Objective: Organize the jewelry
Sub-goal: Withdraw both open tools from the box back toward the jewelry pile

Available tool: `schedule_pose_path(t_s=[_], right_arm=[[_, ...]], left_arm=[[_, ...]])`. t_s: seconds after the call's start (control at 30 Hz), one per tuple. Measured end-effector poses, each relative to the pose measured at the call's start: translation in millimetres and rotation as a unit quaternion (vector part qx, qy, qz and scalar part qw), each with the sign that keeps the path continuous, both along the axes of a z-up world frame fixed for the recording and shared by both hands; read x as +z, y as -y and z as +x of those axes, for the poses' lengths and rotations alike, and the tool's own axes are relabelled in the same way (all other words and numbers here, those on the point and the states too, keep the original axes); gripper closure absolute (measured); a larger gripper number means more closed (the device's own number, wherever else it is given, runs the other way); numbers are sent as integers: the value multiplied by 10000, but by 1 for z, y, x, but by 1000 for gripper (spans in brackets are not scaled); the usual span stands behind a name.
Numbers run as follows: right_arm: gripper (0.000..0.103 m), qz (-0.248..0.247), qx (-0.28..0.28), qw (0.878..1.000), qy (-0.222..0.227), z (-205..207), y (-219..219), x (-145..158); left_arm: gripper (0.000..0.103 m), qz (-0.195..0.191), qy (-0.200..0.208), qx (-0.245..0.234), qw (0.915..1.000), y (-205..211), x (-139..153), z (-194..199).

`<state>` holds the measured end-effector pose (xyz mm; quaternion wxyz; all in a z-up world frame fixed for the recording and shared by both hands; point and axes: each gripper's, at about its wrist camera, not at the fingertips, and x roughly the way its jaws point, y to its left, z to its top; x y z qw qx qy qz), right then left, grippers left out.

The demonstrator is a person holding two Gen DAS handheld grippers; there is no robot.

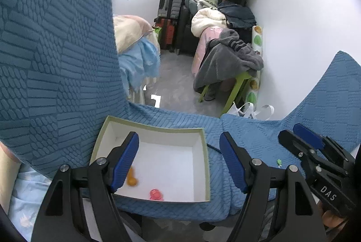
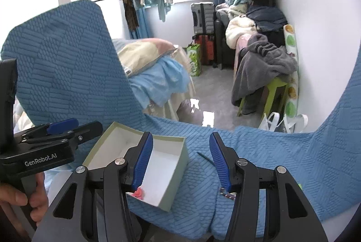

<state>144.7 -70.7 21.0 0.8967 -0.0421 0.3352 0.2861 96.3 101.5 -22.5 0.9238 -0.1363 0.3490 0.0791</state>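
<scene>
While both tongs [image 1: 179, 159] [image 2: 181, 157] hang released, empty, box [image 1: 206, 165] holds orange piece [image 1: 131, 178], pink piece [image 1: 155, 194].

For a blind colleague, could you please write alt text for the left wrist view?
The open left tongs hang empty above a white box on a chair's blue textured cover, with an orange piece and a pink piece in it. The right tongs are at the right; a cluttered bedroom lies behind.

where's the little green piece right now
In the left wrist view the green piece lies on the blue seat cover, right of the open box, outside it.
</scene>
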Motion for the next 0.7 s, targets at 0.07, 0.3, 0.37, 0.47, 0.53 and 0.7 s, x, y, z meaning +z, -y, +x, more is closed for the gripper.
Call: schedule_pose_path(t_s=[0.07, 0.3, 0.37, 0.47, 0.53, 0.7], right_arm=[[53, 96, -106, 9999, 84, -2, 12, 5], [53, 103, -253, 9992, 296, -7, 41, 14], [53, 93, -296, 9990, 314, -7, 51, 13], [53, 78, -379, 9986, 363, -6, 62, 11], [53, 60, -450, 9982, 384, -5, 69, 7], [53, -17, -475, 9981, 402, -4, 80, -7]], left_arm=[[29, 34, 39, -37, 10000, 8, 4, 0], [29, 44, 142, -116, 9998, 35, 6, -1], [29, 25, 172, -134, 9998, 40, 5, -1], [29, 14, 282, -141, 9995, 48, 2, -2], [29, -24, 285, -149, 9995, 52, -4, 0], [29, -122, 310, -209, 9992, 65, -15, 3]])
